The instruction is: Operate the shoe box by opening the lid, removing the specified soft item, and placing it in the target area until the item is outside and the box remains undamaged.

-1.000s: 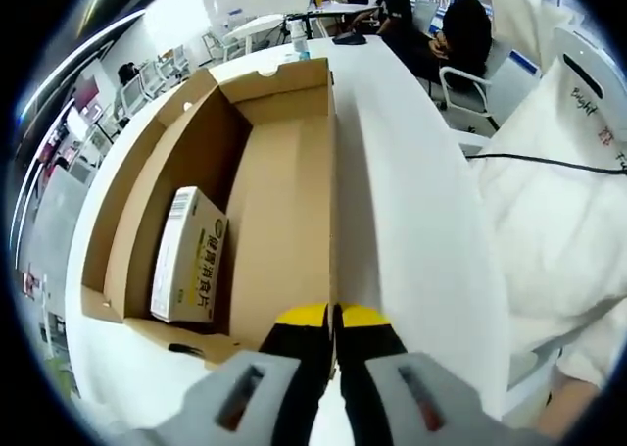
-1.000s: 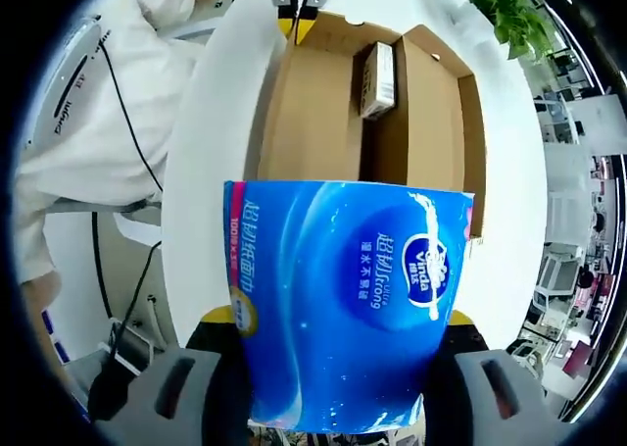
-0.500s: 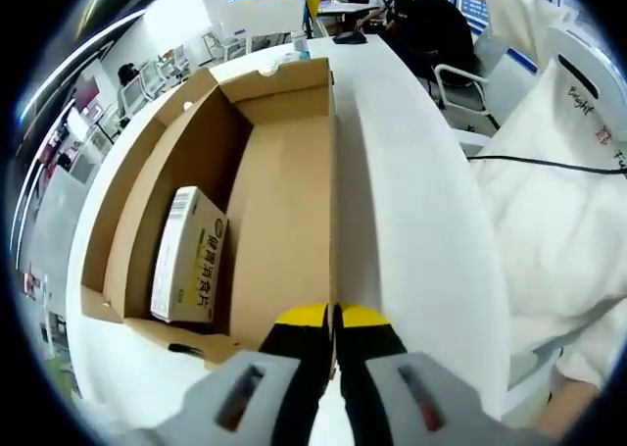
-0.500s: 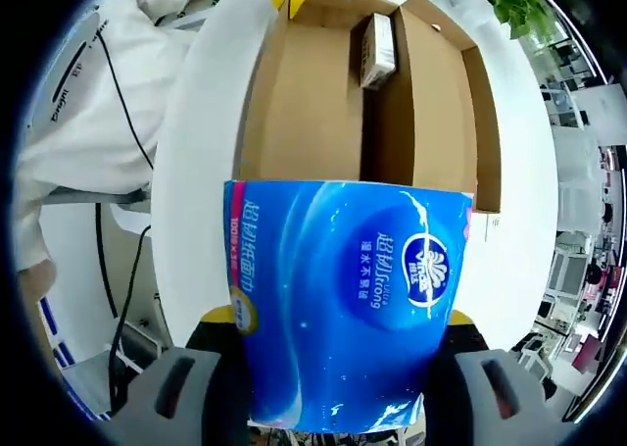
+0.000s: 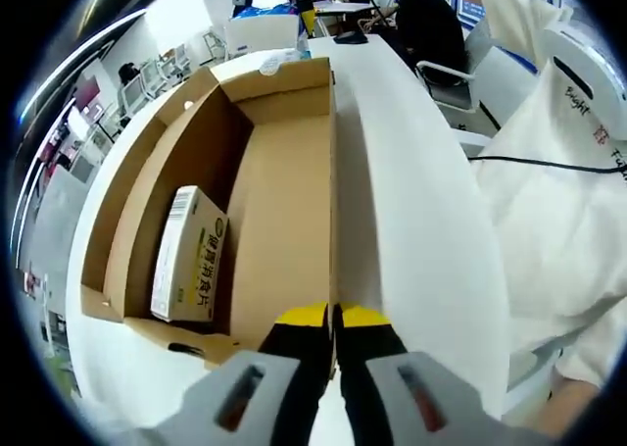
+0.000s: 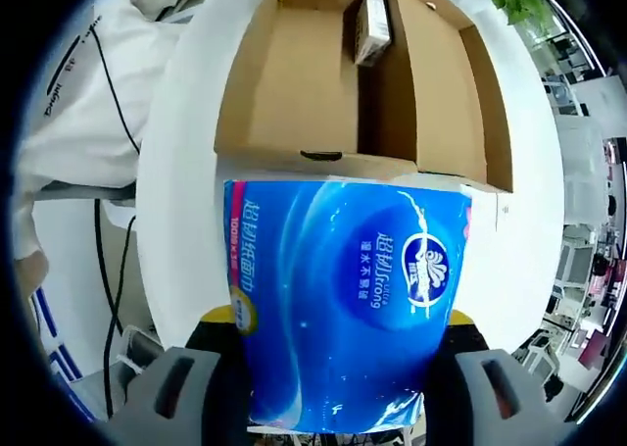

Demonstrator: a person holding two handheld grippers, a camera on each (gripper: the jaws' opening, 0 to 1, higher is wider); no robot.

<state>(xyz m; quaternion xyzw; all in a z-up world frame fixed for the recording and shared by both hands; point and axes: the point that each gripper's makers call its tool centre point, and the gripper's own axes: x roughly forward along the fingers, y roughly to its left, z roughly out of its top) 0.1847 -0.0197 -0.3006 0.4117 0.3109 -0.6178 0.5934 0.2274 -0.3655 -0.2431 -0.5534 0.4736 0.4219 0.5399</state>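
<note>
The right gripper has its jaws spread wide around a blue tissue pack, clamping it by its two sides. The pack hangs clear of the box, out past the box's near end and over the white table. The box lies open with its lid folded flat alongside; a small carton rests inside, against the inner wall.

The pack looks light and soft: film-wrapped tissue that gives under pressure, so it will squash rather than break. The film is probably slick, so a broad hold across the flanks, as here, seems safer than a pinch at a corner. A gentle squeeze should be enough.

The left gripper has its jaws closed together on the box wall, at the near corner, apparently steadying the box. Its view looks along that wall, with the carton to the left. The right gripper looks steeply down on the table, the pack level between the jaws. A white sleeve shows beside the table.
</note>
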